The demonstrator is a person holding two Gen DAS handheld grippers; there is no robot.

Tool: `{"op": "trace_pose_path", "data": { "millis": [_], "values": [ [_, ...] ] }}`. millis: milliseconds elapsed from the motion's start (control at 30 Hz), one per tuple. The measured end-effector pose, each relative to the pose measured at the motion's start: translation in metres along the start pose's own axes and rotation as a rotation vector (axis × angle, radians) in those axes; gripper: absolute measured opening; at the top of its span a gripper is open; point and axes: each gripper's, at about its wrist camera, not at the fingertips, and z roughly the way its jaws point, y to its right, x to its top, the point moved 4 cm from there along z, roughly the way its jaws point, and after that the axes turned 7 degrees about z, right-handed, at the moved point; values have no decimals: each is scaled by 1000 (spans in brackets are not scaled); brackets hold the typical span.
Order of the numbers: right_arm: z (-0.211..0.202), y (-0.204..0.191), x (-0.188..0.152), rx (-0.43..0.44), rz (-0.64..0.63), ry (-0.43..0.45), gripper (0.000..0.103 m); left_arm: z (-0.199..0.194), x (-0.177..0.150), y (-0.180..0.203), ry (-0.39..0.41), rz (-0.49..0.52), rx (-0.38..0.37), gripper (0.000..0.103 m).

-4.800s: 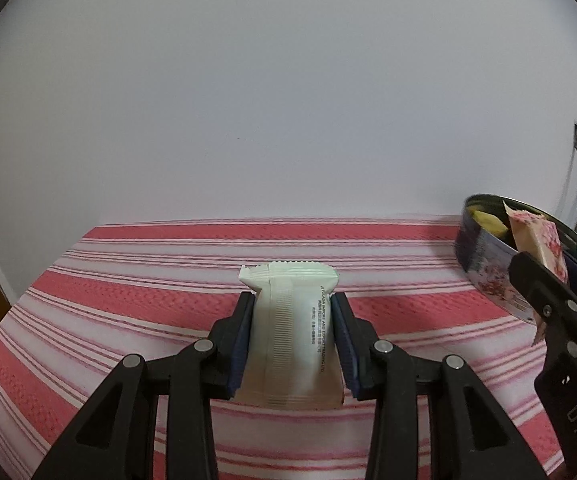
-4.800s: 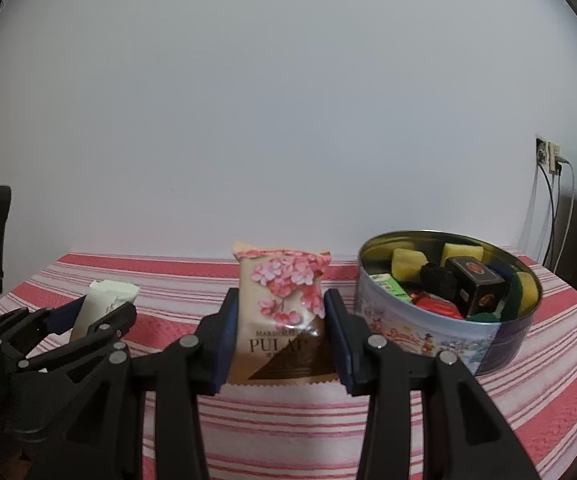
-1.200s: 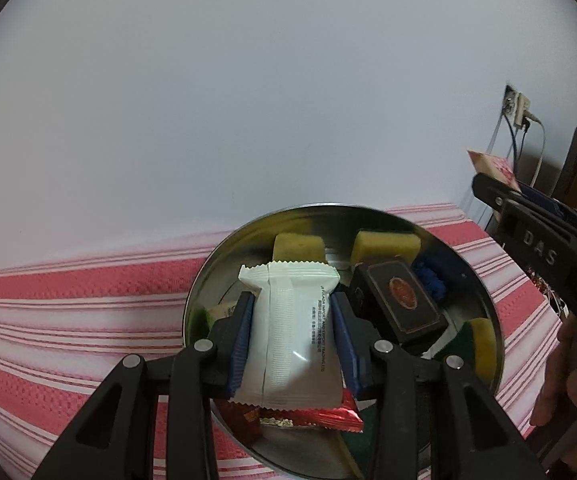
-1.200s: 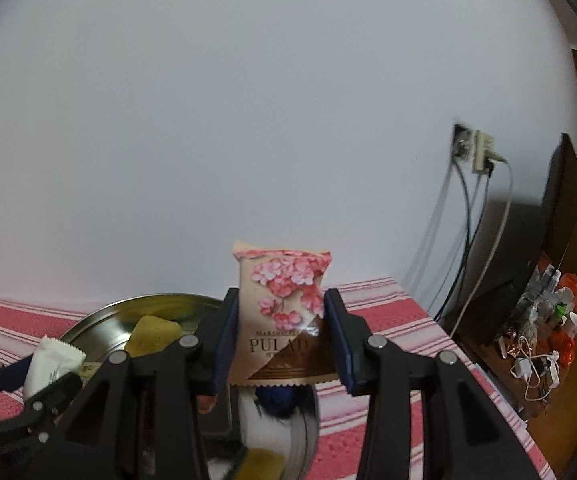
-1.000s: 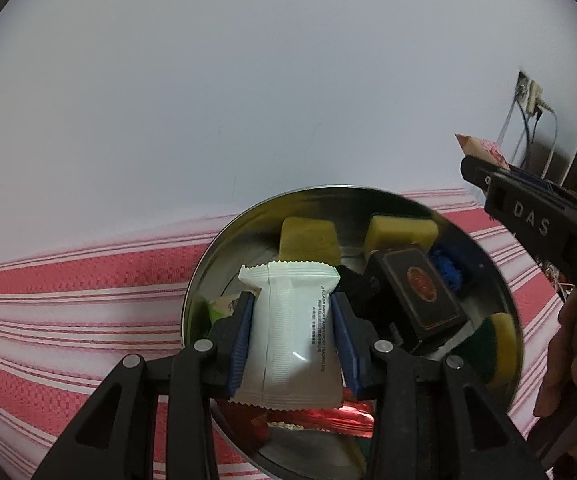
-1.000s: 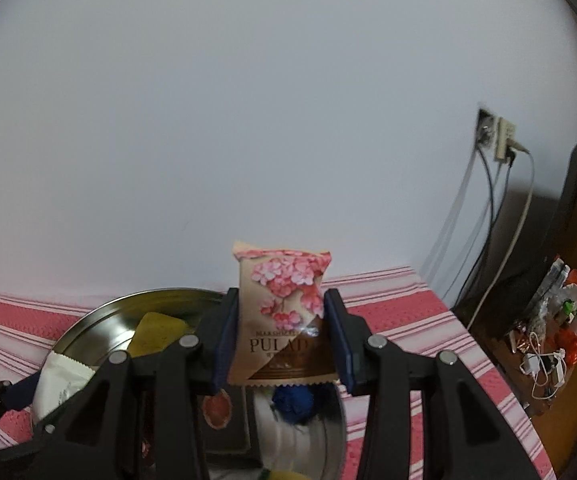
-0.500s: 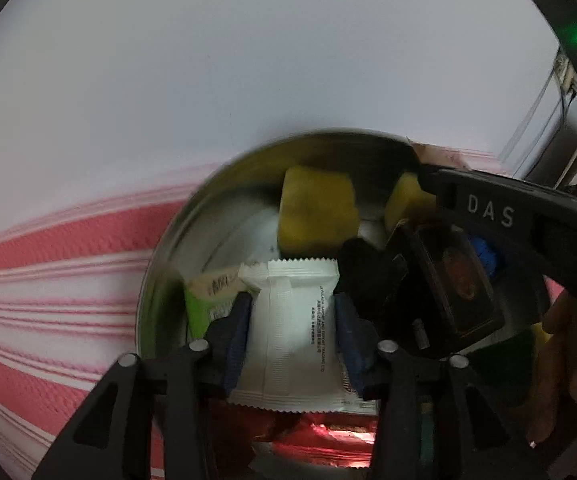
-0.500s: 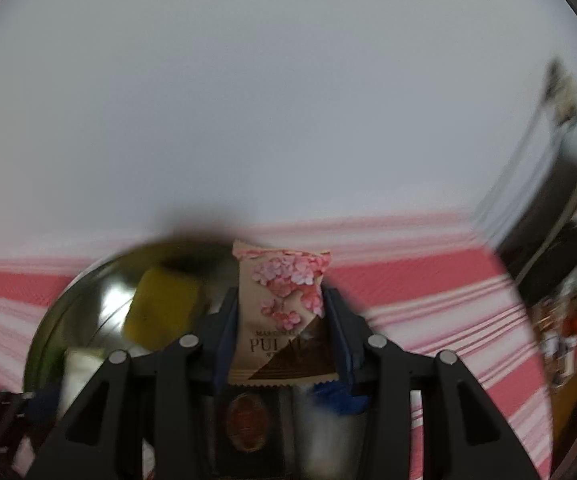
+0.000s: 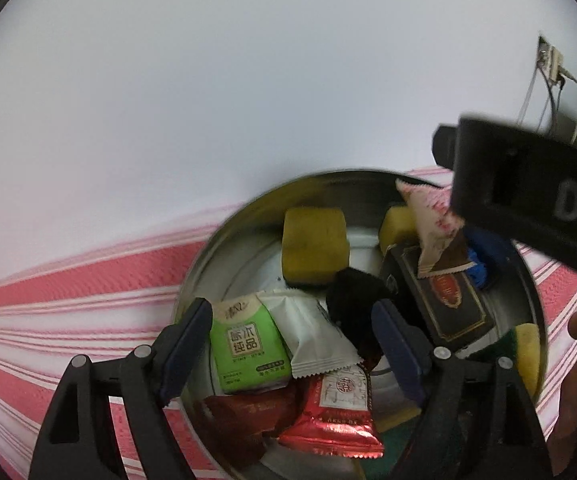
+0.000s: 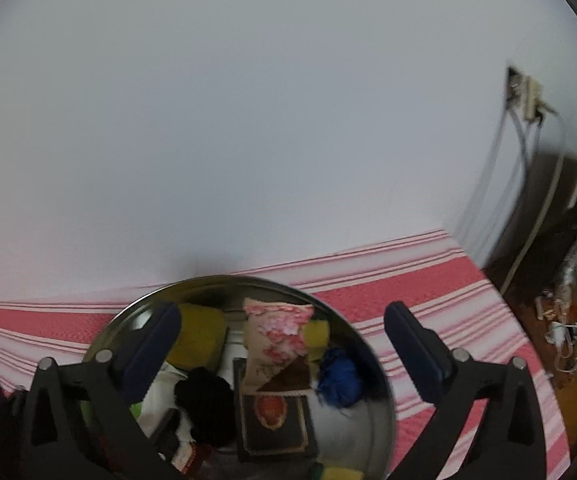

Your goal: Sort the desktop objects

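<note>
Both grippers are hanging over the round metal tin [image 9: 192,280], which is sitting on the red and white striped cloth [image 9: 88,292], and both are spread wide with nothing between their blue pads. The left gripper [image 9: 292,344] is sitting low over the near left part of the tin; the white packet [image 9: 312,336] is lying loose right between and just beyond its jaws, leaning on the green packet [image 9: 248,348] and overlapping the red foil packet [image 9: 336,412], its long axis running roughly along the fingers. The right gripper [image 10: 284,344] is hovering over the far right part of the tin, and the pink blossom packet [image 10: 276,344] is lying straight ahead of it inside the tin, tipped against the yellow sponge [image 10: 316,334] and resting its lower edge on the dark box [image 10: 274,420], with the blue ball of yarn [image 10: 338,378] just to its right and a black lump [image 10: 204,404] to its left. So both packets are already in the tin, each nearest to the gripper above it, and free of it. To my eye the next move is simply lifting both grippers straight up and away from the tin, the left 1 needing more care since its pads are flanking the white and green packets closely.
</note>
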Motion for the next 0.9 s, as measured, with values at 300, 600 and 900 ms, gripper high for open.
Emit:
{"op": "trace_pose_path", "data": {
  "millis": [300,600,900],
  "values": [
    [-19,19,-34,-39,119,-77,103,-42,-20,8,24,11,-14,88],
    [-56,26,-70,-87,88,-116,103,-72,-65,3,21,48,-14,88],
    [-103,22,-95,-66,118,-36,103,-89,-90,3,74,58,-29,88]
  ]
}}
